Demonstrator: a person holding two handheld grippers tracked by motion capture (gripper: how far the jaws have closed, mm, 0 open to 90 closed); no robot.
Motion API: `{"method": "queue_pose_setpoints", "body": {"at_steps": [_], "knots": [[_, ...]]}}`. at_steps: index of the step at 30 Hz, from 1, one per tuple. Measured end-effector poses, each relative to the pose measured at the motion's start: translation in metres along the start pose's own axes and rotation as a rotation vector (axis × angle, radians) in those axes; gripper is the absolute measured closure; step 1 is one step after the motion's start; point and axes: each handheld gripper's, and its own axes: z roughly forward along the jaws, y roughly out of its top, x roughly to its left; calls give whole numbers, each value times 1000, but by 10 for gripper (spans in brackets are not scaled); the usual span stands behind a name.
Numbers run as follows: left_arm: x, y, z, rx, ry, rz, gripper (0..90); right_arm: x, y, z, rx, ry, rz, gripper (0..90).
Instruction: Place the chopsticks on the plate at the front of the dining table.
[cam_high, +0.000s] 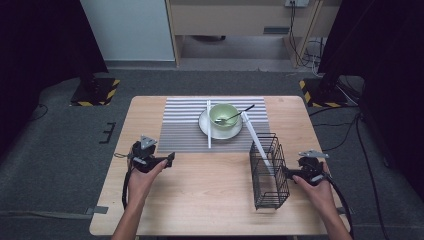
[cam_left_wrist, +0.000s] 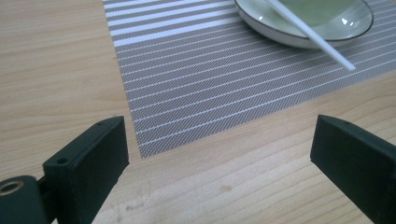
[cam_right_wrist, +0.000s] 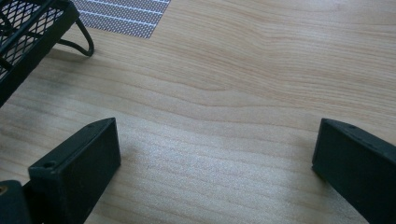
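Both grippers, left (cam_high: 167, 159) and right (cam_high: 290, 173), rest with fingers spread empty, the right just beside the wire basket (cam_high: 269, 172).

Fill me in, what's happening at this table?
A person holds a gripper in each hand, both open and holding nothing. The left gripper sits by the near left corner of the striped placemat; the right gripper is beside the black wire basket, where one white chopstick leans. Another chopstick lies across the plate, which holds a green bowl with a spoon.
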Motion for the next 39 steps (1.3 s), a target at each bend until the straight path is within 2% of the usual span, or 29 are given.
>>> {"method": "queue_pose_setpoints", "body": {"at_steps": [6,13,19,33,39], "knots": [[8,-8,-2,7,6,-18,35,0,0,0,1,0,0,11],[16,-14,-5,21,21,-17,35,0,0,0,1,0,1,11],[18,-19,-7,43,32,-5,35,0,0,0,1,0,1,11],[23,-38,-4,66,33,-32,35,0,0,0,0,-1,0,11],[26,-42,-6,81,43,-21,35,0,-1,-1,0,2,-4,12]]}}
